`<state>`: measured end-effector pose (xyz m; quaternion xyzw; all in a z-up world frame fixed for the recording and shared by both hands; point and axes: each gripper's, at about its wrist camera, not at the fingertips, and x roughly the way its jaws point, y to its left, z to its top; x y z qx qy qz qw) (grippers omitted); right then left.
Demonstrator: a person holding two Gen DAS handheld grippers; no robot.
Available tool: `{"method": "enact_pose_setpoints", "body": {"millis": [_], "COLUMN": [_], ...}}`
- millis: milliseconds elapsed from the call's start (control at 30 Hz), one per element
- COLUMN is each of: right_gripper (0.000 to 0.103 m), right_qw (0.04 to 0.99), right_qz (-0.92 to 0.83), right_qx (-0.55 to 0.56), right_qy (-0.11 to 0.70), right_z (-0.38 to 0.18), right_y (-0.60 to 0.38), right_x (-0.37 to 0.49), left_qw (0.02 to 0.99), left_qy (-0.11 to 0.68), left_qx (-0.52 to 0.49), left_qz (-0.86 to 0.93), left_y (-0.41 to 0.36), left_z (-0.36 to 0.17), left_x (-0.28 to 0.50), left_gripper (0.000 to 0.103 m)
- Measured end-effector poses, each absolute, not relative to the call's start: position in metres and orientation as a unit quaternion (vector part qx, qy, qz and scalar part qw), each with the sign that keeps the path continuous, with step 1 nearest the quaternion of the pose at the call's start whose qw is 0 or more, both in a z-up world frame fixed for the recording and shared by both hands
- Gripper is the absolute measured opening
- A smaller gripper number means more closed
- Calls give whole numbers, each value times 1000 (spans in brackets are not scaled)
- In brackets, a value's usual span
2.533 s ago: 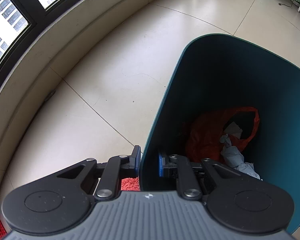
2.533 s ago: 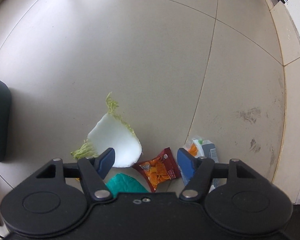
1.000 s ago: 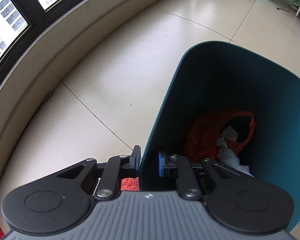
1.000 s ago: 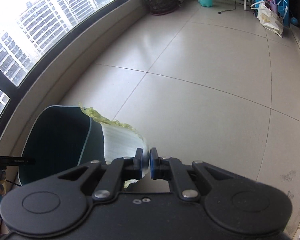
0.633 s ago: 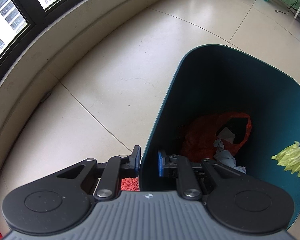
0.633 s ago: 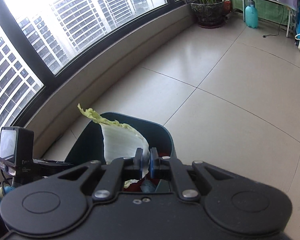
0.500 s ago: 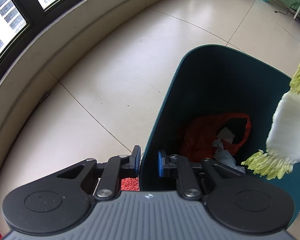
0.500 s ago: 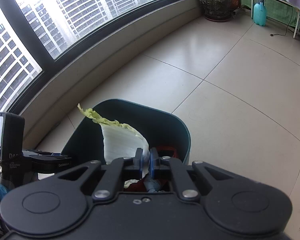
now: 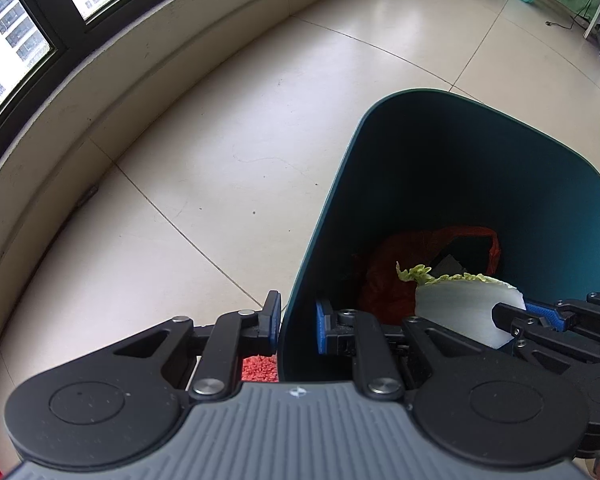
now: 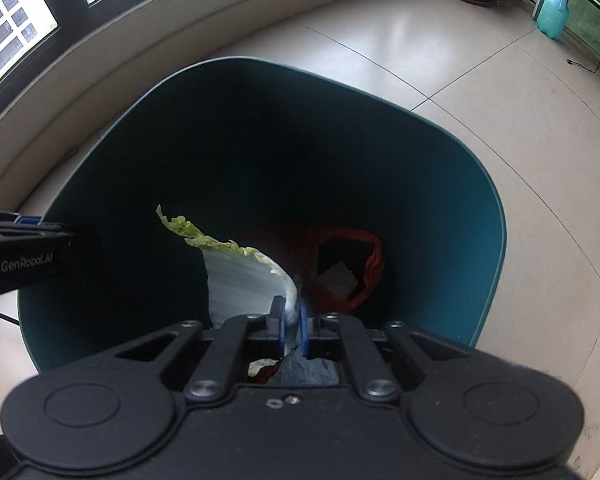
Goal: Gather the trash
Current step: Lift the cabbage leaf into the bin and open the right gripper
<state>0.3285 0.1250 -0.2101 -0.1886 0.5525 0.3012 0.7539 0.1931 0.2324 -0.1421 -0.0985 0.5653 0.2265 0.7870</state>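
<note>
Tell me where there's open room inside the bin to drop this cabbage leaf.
Free: the dark upper space inside the tall teal plastic bin, along its far and left walls. Crowded: the bottom, where the crumpled orange plastic bag and paper scraps lie. The right tool holds the white-and-green cabbage leaf above them; the left tool clamps the near rim.

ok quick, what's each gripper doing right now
left gripper: shut on the bin wall
right gripper: shut on the cabbage leaf, over the bin
</note>
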Motion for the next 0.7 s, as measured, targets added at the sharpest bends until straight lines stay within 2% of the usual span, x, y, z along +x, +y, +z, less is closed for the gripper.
{"method": "enact_pose_setpoints", "body": {"millis": [233,333,400,533,700], "right_gripper": [6,15,17,17,23], "right_qw": [745,750,751,751,753], "right_qz": [295,294,295,322,367], "right_qx": [-235,-225,-224,-203,-170], "right_qy": [550,548,547,540,519], "right_z": [-229,-225,-221,-201,-156], "right_y": [154,157,156,134,111], "right_x": [323,329,330,317,306], "left_qw": [787,787,787,786,786], "left_qy": [565,565,565,566,566], "left_qx": [-96,-94,-94,-99,-98], "left_qz": [228,230,229,229,229], "left_y": [229,227,226,228,229], "left_z": [-142,-142,-141,-140,-140], "left_x": [193,193,194,194,194], "left_gripper": [17,17,17,17,17]}}
